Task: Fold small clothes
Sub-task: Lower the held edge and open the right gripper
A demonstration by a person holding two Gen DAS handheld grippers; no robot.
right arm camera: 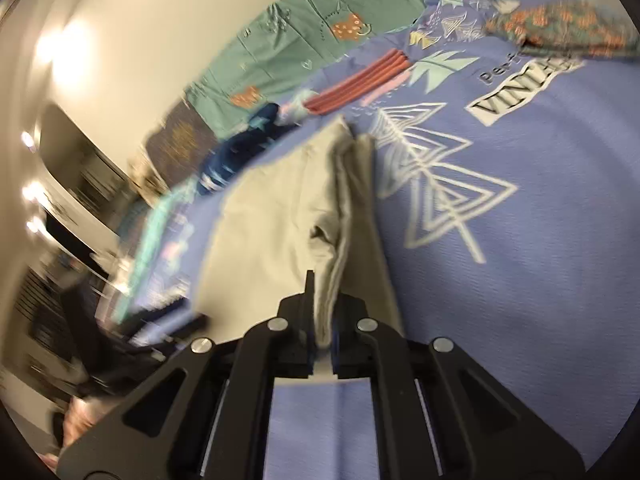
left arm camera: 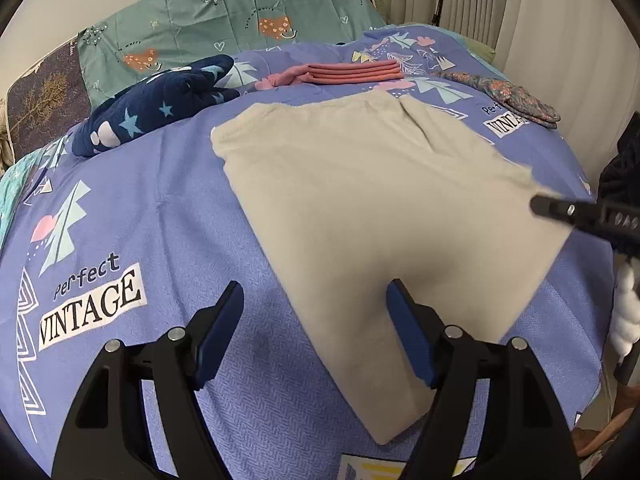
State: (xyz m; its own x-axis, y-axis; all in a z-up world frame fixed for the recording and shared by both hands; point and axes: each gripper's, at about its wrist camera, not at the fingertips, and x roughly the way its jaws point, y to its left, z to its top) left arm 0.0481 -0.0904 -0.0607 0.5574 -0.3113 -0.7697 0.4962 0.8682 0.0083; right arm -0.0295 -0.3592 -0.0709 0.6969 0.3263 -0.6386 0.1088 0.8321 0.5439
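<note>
**Beige garment spread on the bed, one edge pinched by the right gripper**

A pale beige, soft fabric garment (left arm camera: 360,200) lies mostly flat on a periwinkle-blue printed bedspread (left arm camera: 140,220), in the middle of the bed. The left gripper (left arm camera: 316,332), black with blue pads, hovers over the garment's near corner with its jaws spread wide and nothing between them; one blue fingertip (left arm camera: 400,304) stands above the cloth, the other above bare bedspread.

The right gripper (right arm camera: 322,320) has its jaws closed on the garment's right-hand edge (right arm camera: 332,264), with cloth bunched between the pads. This view is blurred, so how many layers are pinched is hard to say. In the left wrist view the right gripper's black tip sits at the garment's right edge.

Beyond the garment lie a folded stack of pink-red cloth (left arm camera: 356,72), a crumpled navy fleece with star print (left arm camera: 160,108) to its left, and a floral-patterned folded piece (left arm camera: 516,96) to the right. A teal patterned pillow (left arm camera: 224,28) stands at the bed's head.
</note>
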